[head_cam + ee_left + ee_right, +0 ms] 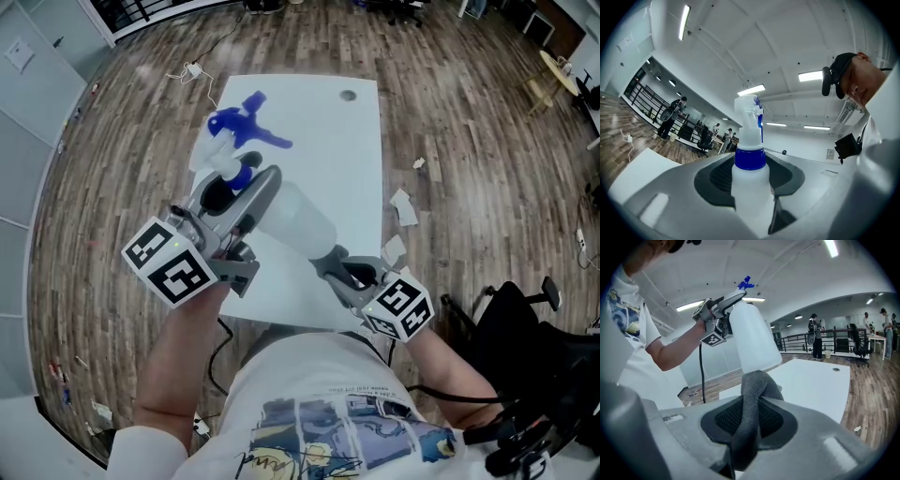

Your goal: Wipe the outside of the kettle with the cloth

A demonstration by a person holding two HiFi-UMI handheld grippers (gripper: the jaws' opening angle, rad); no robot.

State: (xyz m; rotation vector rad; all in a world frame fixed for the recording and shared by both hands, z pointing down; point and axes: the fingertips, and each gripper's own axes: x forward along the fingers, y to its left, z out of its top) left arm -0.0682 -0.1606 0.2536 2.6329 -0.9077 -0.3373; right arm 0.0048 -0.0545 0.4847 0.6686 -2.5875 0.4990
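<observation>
No kettle shows; the thing held is a white spray bottle point(298, 217) with a blue collar point(750, 159) and a blue trigger head point(246, 125). My left gripper point(242, 187) is shut on the bottle's neck point(749, 187) and holds it tilted above the white table point(352, 150). My right gripper point(339, 265) is shut on a bunched grey cloth point(752, 408). In the right gripper view the cloth's top sits right under the bottle's lower end point(754, 341); I cannot tell whether they touch. The left gripper point(715, 310) shows there too, up at the bottle's top.
The table has a round cable hole point(348, 95) near its far edge. Paper scraps point(405, 208) lie on the wooden floor to the right. A black chair point(516, 314) stands at the right, close to the person. People stand in the background point(816, 336).
</observation>
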